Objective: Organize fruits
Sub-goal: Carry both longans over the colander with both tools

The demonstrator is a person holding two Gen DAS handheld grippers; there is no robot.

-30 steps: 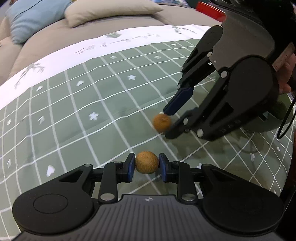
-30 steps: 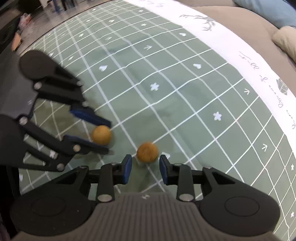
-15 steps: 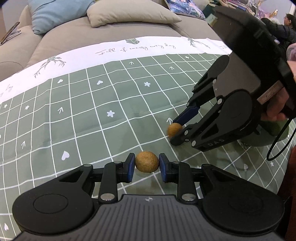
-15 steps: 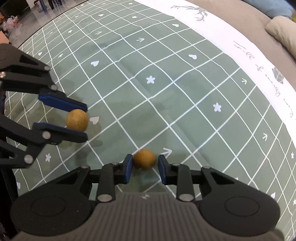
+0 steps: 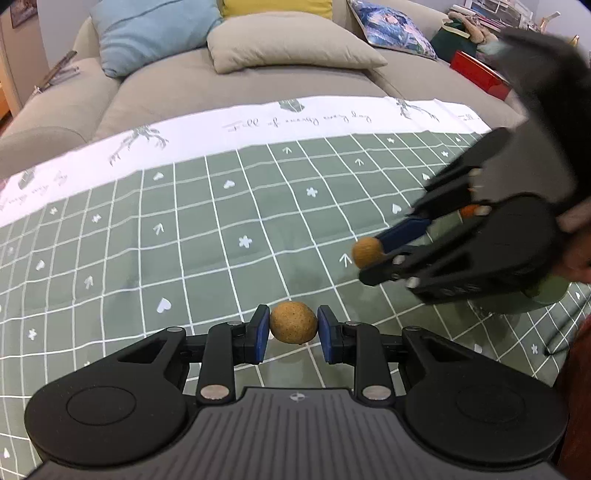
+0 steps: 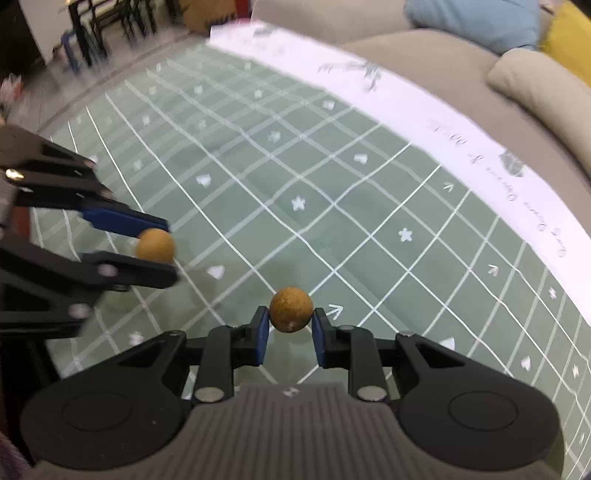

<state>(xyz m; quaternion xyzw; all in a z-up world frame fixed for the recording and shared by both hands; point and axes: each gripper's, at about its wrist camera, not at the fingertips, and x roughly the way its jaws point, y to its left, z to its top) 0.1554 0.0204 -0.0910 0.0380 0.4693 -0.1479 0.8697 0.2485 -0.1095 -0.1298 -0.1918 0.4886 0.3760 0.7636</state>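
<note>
My left gripper [image 5: 293,328] is shut on a small round brown fruit [image 5: 293,322] and holds it above the green checked tablecloth [image 5: 221,229]. My right gripper [image 6: 290,325] is shut on a second brown fruit [image 6: 291,309], also lifted off the cloth. In the left wrist view the right gripper [image 5: 373,253] shows at the right with its fruit [image 5: 366,252]. In the right wrist view the left gripper [image 6: 155,243] shows at the left with its fruit [image 6: 155,245].
A green bowl [image 5: 543,291] sits at the right, mostly hidden behind the right gripper. A beige sofa [image 5: 240,81] with blue, beige and yellow cushions runs along the far edge of the table. Dark chairs [image 6: 99,26] stand beyond the table's left end.
The right gripper has closed on its fruit and lifted it off the cloth. Both grippers have risen with their fruits, and the right one has drawn away to the right.
</note>
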